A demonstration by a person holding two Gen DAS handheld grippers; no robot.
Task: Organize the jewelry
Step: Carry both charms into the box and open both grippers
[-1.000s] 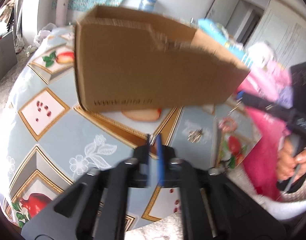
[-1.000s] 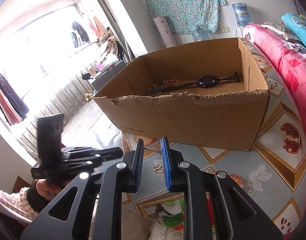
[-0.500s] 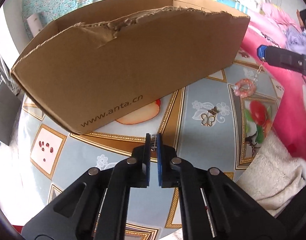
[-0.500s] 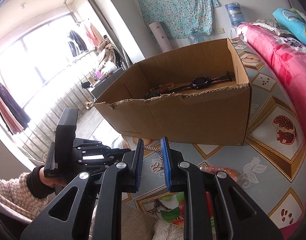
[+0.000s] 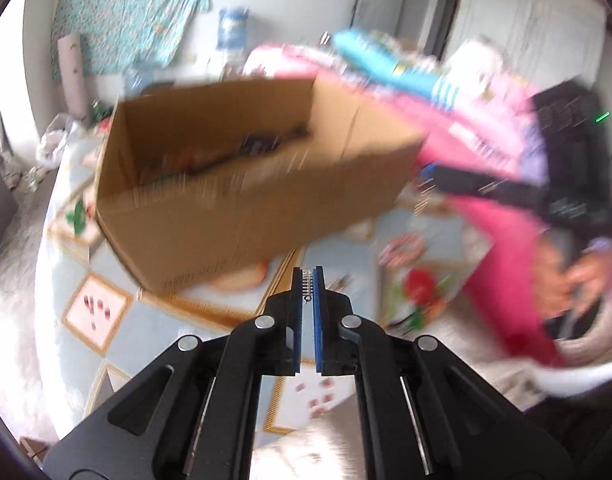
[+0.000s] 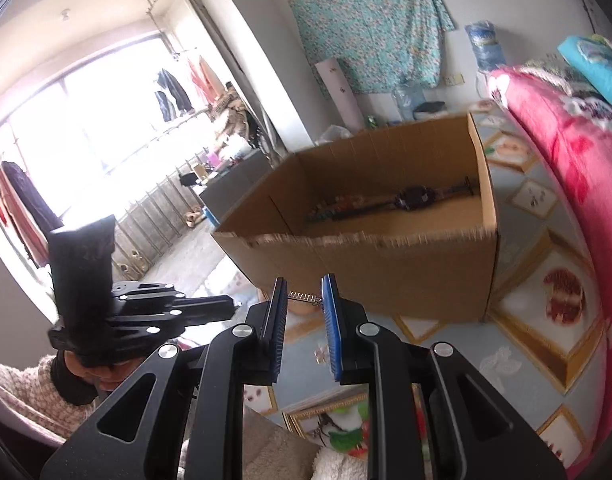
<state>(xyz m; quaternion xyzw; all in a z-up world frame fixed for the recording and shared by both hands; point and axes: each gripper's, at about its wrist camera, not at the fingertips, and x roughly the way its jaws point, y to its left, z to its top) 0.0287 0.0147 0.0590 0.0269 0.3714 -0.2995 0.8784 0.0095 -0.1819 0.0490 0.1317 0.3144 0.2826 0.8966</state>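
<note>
Left gripper point(image 5: 307, 280) was clamped on a small silver chain point(image 5: 305, 286); right gripper point(image 6: 305, 290) pinched a thin chain link point(image 6: 304, 297) stretched across its narrow gap. Beyond both stood the open cardboard box point(image 6: 386, 276) on the patterned cloth point(image 6: 538, 344); its side print was too blurred to read. Inside lay a dark watch point(image 6: 418, 197) beside beaded jewelry point(image 6: 338, 205).

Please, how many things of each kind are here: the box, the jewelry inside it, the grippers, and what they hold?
cardboard box: 1
watch: 1
bead bracelet: 1
left gripper, right gripper: 2
chain, one pinched in each gripper: 2
Total: 7
</note>
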